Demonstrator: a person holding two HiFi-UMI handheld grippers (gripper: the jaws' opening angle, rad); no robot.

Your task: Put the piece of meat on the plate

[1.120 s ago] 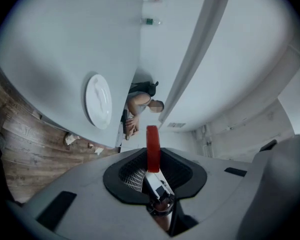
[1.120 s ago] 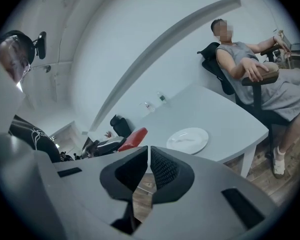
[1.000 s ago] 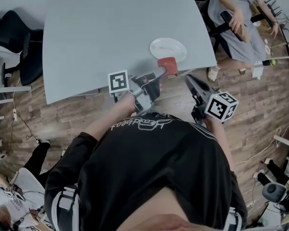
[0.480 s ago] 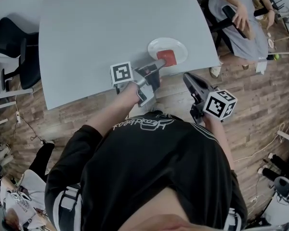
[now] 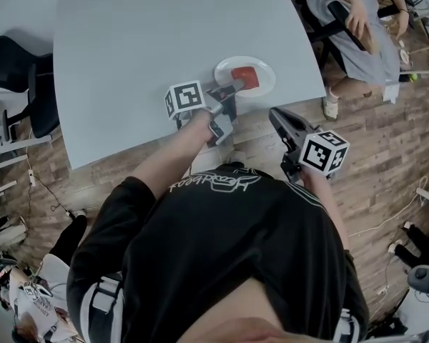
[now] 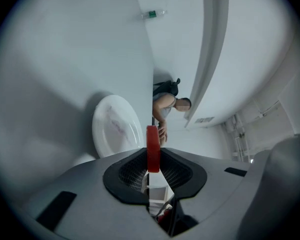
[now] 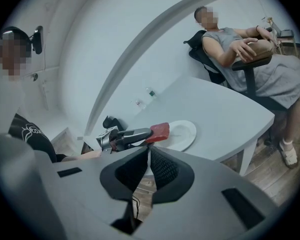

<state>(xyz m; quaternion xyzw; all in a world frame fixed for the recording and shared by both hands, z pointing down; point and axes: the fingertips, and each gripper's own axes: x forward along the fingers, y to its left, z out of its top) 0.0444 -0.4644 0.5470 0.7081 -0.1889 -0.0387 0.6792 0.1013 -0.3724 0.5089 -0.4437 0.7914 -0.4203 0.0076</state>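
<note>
Since a second ago the left claw (image 6: 153,156) has carried the piece of meat (image 5: 245,76) from the near edge of the bench (image 5: 164,34) inward over the plate (image 5: 266,86), while the right claw (image 7: 149,153) has hardly shifted. Nearest the camera, the wearer's black shirt (image 5: 222,241) bears a line of white script across the chest, too warped to read. From it the left forearm (image 5: 168,159) stretches forward and across to the bench edge, its claw pointing almost level towards the plate, the marker cube (image 5: 184,98) showing a black-and-white square pattern on top. That claw's jaws stand narrow, clamped on the red slab, which sits on edge between the pads. The right arm is bent close to the body, and its claw hangs off the bench over the floor, tipped a little downward, jaws together with nothing between them. The meat is above the near side of the white plate; whether it touches the plate cannot be told. The plate lies close to the near right corner of the pale grey bench, which is otherwise bare up to two small bottles (image 6: 152,14) at the far end, one with a green label too small to read. Wood-plank flooring (image 5: 386,156) surrounds the bench, with a black office chair (image 5: 21,63) on the left, cables trailing at the right and a person in a grey dress (image 5: 357,27) seated beyond the right corner.
</note>
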